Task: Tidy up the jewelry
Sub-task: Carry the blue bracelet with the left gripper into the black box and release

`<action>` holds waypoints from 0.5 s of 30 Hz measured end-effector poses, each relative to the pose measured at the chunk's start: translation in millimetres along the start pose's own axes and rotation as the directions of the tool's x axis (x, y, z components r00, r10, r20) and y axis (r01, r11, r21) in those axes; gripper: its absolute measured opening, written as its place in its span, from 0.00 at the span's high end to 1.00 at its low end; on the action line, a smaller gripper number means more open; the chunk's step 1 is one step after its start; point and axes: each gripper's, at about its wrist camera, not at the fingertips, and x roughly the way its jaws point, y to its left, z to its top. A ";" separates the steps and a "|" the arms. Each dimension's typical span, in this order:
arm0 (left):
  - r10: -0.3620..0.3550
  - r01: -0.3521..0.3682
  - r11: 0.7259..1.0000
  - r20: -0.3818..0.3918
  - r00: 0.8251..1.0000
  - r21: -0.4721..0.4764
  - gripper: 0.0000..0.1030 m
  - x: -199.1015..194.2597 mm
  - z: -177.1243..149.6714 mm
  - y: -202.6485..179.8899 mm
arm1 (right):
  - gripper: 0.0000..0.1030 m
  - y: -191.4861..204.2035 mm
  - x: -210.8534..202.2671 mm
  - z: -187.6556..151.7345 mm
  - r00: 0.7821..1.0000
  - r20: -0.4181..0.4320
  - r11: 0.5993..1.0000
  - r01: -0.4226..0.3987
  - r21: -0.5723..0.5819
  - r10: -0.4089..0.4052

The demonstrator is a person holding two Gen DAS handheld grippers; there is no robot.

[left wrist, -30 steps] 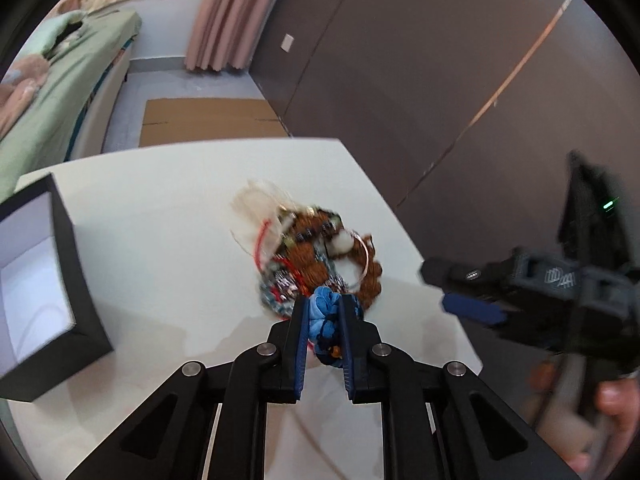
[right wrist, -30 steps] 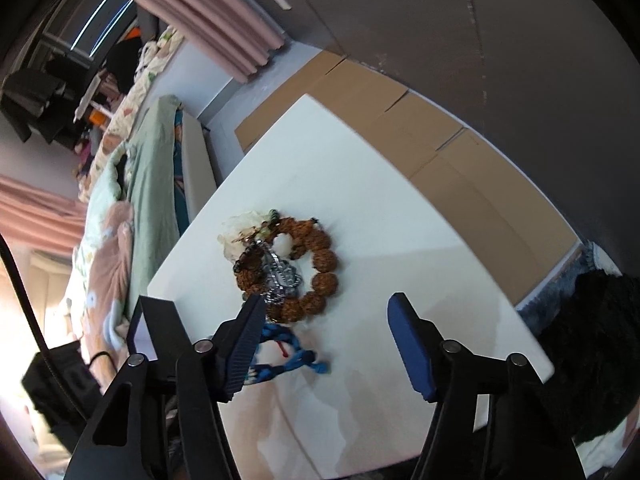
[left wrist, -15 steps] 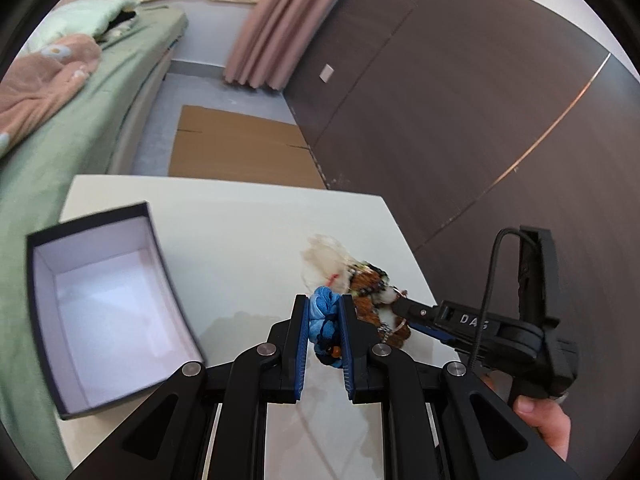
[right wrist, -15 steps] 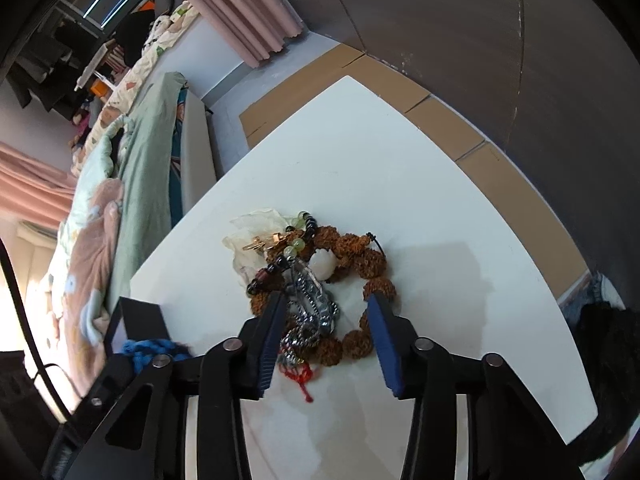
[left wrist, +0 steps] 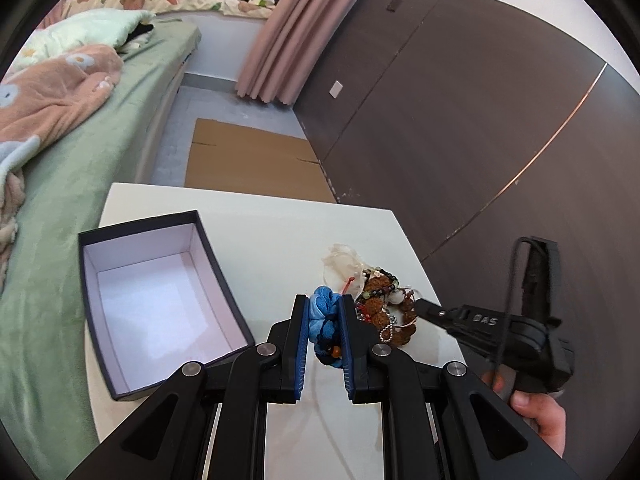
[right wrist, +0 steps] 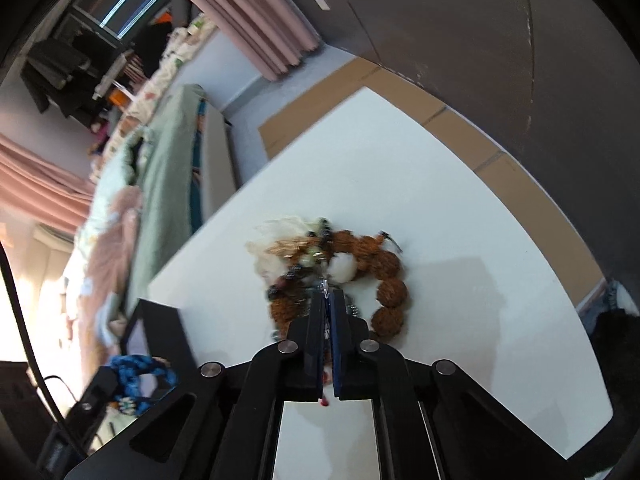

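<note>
My left gripper (left wrist: 324, 312) is shut on a blue braided cord bracelet (left wrist: 325, 322) and holds it above the white table (left wrist: 256, 232), just right of the open dark box with a white inside (left wrist: 160, 304). The bracelet also shows in the right wrist view (right wrist: 138, 380). A pile of jewelry (left wrist: 384, 304) with big brown beads lies on the table to the right. My right gripper (right wrist: 329, 300) is shut on a silver chain piece (right wrist: 325, 287) in that pile, beside the brown bead bracelet (right wrist: 384, 276).
A bed with green and pink bedding (left wrist: 60, 128) runs along the table's left side. Flat cardboard (left wrist: 248, 160) lies on the floor beyond the table. A dark panel wall (left wrist: 460, 120) stands to the right. The table's right edge (right wrist: 560, 280) is close to the pile.
My left gripper lifted the blue bracelet off the pile and carried it left toward the box. My right gripper moved onto the pile and closed on the silver chain piece.
</note>
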 end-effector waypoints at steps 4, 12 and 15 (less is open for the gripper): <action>0.013 -0.013 1.000 0.020 1.000 -0.018 0.85 -9.6 0.2 7.7 | 0.96 6.9 -18.0 -4.6 0.997 0.048 0.998 -0.056 -0.011 0.057; 0.059 -0.053 0.995 0.072 0.996 -0.080 0.85 -27.5 2.5 30.2 | 0.96 23.5 -41.6 -20.2 0.982 0.099 0.987 -0.155 -0.037 0.158; 0.069 -0.060 0.994 0.094 0.993 -0.097 0.85 -33.6 4.6 37.1 | 0.96 26.5 -46.6 -22.9 0.975 0.109 0.981 -0.190 -0.050 0.194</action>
